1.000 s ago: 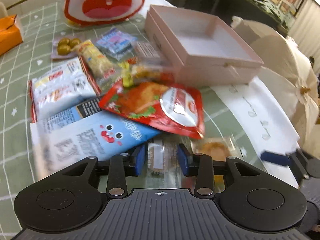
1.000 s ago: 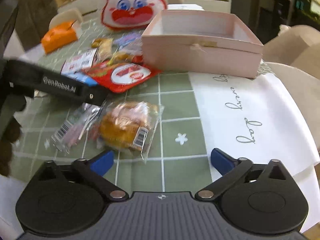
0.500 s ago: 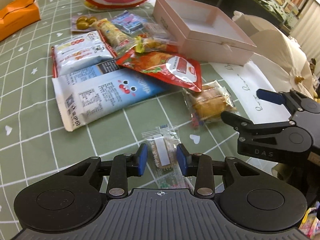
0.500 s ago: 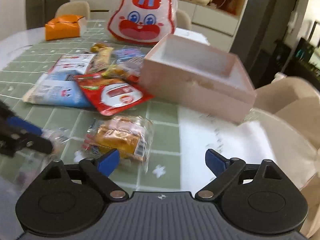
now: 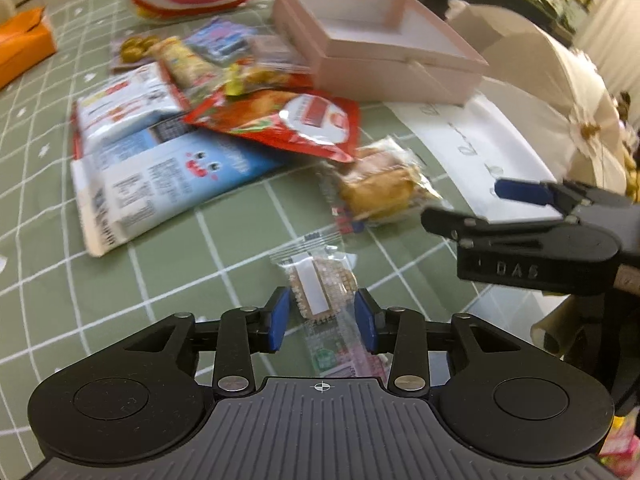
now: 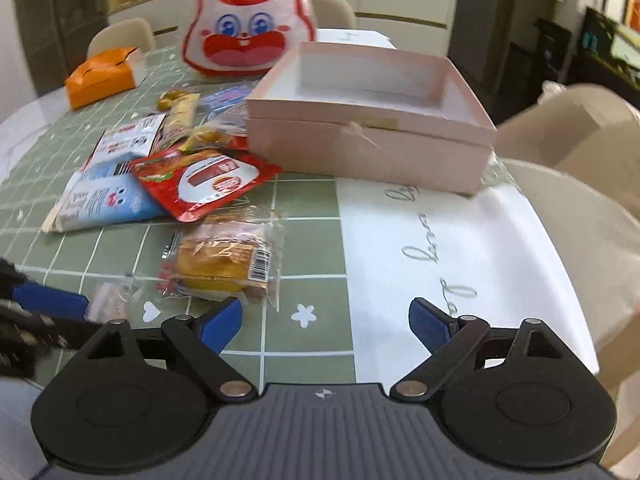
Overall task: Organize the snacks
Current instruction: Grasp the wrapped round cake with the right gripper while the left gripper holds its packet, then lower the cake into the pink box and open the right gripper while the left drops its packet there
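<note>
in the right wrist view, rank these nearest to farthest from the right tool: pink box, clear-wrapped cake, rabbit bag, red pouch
1. clear-wrapped cake, just ahead of the right tool, toward its left finger
2. red pouch, farther back on the left
3. pink box, behind, centre-right
4. rabbit bag, at the far end, behind the box

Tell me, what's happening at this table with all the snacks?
Someone is sorting snacks with two hand-held claws. The left claw has a small clear-wrapped cracker packet between its pads, which have just eased apart and aren't pressing it. The right claw hangs open near a wrapped pastry. The pink box is empty.
</note>
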Tool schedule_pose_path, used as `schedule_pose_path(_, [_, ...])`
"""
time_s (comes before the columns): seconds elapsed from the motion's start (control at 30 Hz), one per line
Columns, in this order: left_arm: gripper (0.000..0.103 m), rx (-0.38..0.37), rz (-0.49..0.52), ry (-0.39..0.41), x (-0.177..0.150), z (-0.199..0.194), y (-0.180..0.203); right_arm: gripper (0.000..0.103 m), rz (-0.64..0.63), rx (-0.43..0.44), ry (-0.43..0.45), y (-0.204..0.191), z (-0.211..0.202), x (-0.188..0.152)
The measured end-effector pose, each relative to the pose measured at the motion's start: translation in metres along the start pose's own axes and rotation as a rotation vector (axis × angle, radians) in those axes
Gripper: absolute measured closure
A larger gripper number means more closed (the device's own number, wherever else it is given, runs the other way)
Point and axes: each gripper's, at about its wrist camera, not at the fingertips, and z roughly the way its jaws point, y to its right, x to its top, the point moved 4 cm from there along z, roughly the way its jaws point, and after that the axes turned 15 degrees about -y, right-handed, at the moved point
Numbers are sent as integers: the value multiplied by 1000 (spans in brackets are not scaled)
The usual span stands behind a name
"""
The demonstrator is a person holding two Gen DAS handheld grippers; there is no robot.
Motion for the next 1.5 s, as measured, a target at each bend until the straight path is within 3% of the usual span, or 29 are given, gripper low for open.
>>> schedule_pose_path(0.2, [57,46,69,8,-2,1,8,11,32,88,30,-22,-8,22])
schedule_pose_path(0.3, [54,58,77,-2,-3,0,6,11,10,135,-36,-36,9,35])
schedule_pose_path(0.37, [54,62,75,-10,-4,-1,2,11,-31,123,-85,-37,15,32])
schedule_pose_path(0.43, [54,59,55,-4,-6,-3,-5,12,-99,58,-44,-25,7,20])
schedule_pose_path(0.47, [54,54,43,3,-6,-3,-8,12,-134,-10,-15,-18,2,14])
schedule_pose_path(0.53, [57,44,31,11,-6,-4,-9,12,-206,-228,67,-5,-6,2])
schedule_pose_path(0.6, [57,36,34,15,-4,-3,-5,12,-216,-329,101,3,-12,-5])
schedule_pose_path(0.67, [56,31,43,20,-2,-1,0,12,-129,-234,87,12,-19,-4])
schedule_pose_path(0.77, [56,41,62,23,-1,1,7,12,70,-2,43,19,-18,5])
schedule_pose_path(0.87, [56,43,63,24,1,2,8,12,181,88,15,15,-3,21])
schedule_pose_path(1.0, [57,51,50,21,5,3,8,13,176,77,-28,-2,28,43])
schedule_pose_path(1.07, [58,61,50,15,7,4,10,28,124,20,-35,-10,31,47])
schedule_pose_path(1.1, [60,61,49,13,7,4,11,47,98,9,-30,-11,27,47])
schedule_pose_path(1.27, [63,-26,2,11,7,2,14,48,69,64,-24,3,-4,35])
schedule_pose_path(1.5, [63,-105,27,130,13,-29,40,48,15,92,28,33,-61,27])
